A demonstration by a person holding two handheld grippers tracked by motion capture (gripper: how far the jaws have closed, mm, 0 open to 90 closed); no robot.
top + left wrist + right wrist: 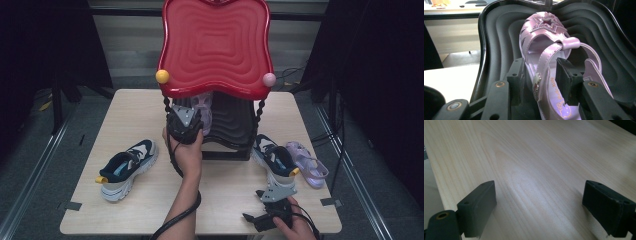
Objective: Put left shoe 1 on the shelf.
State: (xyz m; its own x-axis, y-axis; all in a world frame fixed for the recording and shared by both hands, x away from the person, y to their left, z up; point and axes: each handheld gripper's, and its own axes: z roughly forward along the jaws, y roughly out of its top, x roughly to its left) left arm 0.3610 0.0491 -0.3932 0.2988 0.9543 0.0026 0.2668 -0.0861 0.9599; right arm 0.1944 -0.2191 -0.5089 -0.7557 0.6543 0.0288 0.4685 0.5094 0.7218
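A pink strappy sandal point(544, 30) with a star on its toe lies in the black ridged tray point(499, 37) of an open case. My left gripper point(541, 77) is shut on the sandal's side wall and strap, one jaw on each side. From above, that gripper point(194, 120) reaches under the raised red lid point(215, 45), with the sandal point(204, 107) just beyond it. My right gripper point(252, 219) rests low at the table's front right, and its own view shows it open point(539, 205) over bare wood.
A matching pink sandal point(307, 162) and a navy sneaker point(274, 159) lie right of the case. The other navy sneaker point(127, 165) lies on the left of the light wooden table point(150, 110). The red lid overhangs the black tray point(235, 122).
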